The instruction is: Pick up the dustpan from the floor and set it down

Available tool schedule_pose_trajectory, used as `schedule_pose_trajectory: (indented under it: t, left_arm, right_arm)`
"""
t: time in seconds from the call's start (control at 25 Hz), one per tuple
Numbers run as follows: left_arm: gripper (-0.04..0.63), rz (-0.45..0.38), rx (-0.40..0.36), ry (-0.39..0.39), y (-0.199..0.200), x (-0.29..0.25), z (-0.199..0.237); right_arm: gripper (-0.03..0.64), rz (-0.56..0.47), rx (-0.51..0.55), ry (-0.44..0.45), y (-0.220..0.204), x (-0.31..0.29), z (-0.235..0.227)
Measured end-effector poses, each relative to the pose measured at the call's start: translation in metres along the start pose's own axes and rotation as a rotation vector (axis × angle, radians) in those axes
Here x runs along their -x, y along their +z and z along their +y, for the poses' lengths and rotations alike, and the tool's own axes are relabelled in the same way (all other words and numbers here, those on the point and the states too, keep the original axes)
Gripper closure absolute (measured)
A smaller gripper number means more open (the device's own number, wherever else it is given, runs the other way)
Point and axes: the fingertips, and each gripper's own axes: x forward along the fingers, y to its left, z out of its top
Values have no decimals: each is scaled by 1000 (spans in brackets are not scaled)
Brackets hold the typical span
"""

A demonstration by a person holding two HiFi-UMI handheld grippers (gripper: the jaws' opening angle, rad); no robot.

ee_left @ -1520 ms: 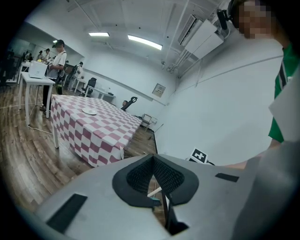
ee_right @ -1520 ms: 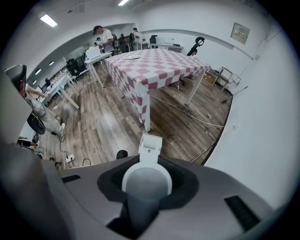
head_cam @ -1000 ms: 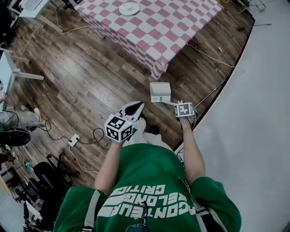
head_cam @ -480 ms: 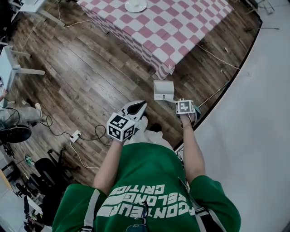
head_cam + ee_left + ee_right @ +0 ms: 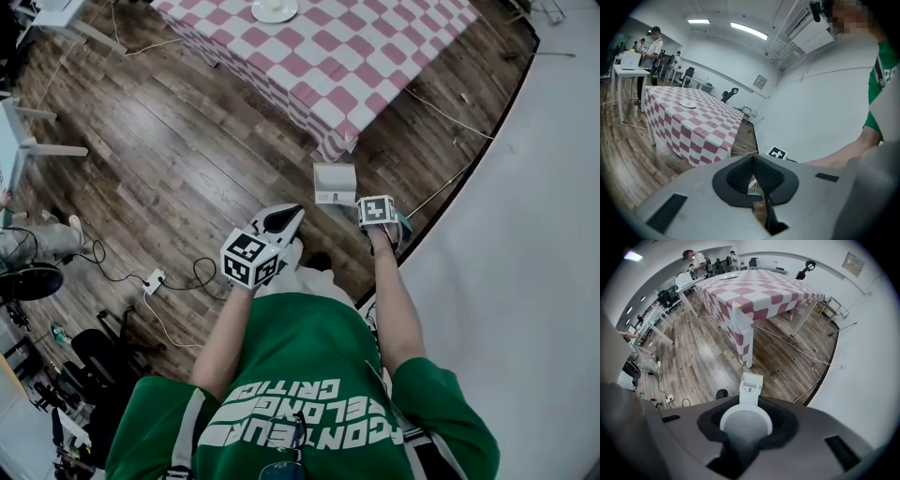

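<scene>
The white dustpan (image 5: 335, 183) hangs above the wooden floor, just in front of the checked table's corner. My right gripper (image 5: 377, 214) points straight down and is shut on the dustpan's round white handle (image 5: 745, 425). In the right gripper view the pan (image 5: 751, 385) dangles below the jaws. My left gripper (image 5: 292, 214) is to the left of the dustpan and apart from it. In the left gripper view its black pads (image 5: 740, 174) meet at the tips with nothing between them.
A pink-and-white checked table (image 5: 347, 56) with a white plate (image 5: 275, 9) stands ahead. Cables and a power strip (image 5: 155, 279) lie on the floor at the left. A white surface (image 5: 525, 234) with a dark edge runs along the right. People stand at desks far back (image 5: 651, 47).
Both grippers have drifted a little forward and lower. The dustpan stays in the right gripper's hold, and the left gripper stays shut on nothing.
</scene>
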Motion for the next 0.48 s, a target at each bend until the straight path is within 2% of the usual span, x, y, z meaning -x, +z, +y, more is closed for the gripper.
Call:
schedule_pose_trajectory:
  t: [0.28,0.48]
  left_arm:
    - [592,0,-11,5,-2,3,-3]
    - [592,-3,-23,5,1,6,-8]
  right_arm:
    - [499,3,-8,36,-4,1,0]
    - [463,-56,-23,91,2,17,7]
